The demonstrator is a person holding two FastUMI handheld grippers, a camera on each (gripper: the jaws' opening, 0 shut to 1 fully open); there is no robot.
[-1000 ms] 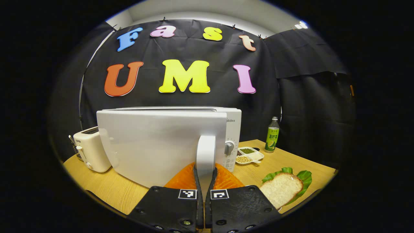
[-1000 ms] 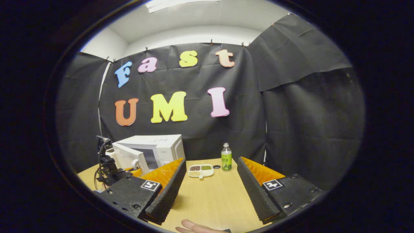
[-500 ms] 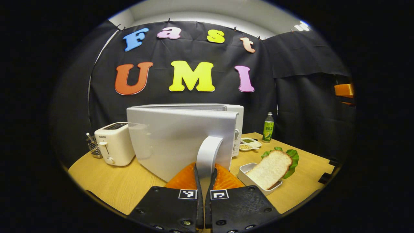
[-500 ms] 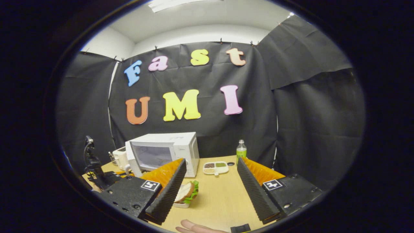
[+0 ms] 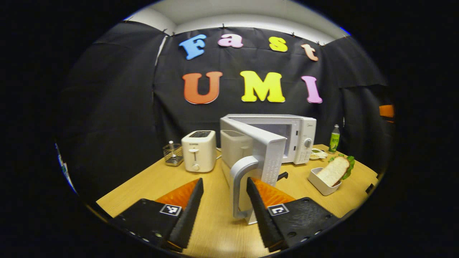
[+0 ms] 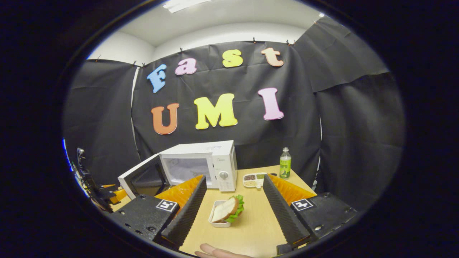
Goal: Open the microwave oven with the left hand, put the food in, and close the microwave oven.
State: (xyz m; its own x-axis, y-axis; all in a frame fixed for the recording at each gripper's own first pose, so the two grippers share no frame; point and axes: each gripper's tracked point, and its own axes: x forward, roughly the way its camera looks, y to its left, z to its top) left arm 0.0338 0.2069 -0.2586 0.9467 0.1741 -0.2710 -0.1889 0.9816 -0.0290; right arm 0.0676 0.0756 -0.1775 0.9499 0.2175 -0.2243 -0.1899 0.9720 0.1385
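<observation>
Bread (image 6: 225,212), propped against a green lettuce leaf (image 6: 237,206) in a small white tray (image 6: 216,220), is your food, and it sits on the counter (image 6: 251,229) in front of the microwave (image 6: 211,163), between the fingers of your right claw (image 6: 233,211) as that view looks down on it. That claw is spread wide and empty. I judge the slice soft, light and easy to crush, and it leans loosely, so take the tray by its stiff rim rather than the bread; a gentle pinch across one wall should carry it level. Tilt it and the slice may well slide out.

Your left claw (image 5: 224,208) is parted and grips nothing; the door handle (image 5: 239,186) stands between its fingers, seemingly with a gap on each side. The microwave door (image 5: 258,150) is swung out on its left hinge, and the cavity shows open in the right gripper view. The door looks rigid and light to swing.
</observation>
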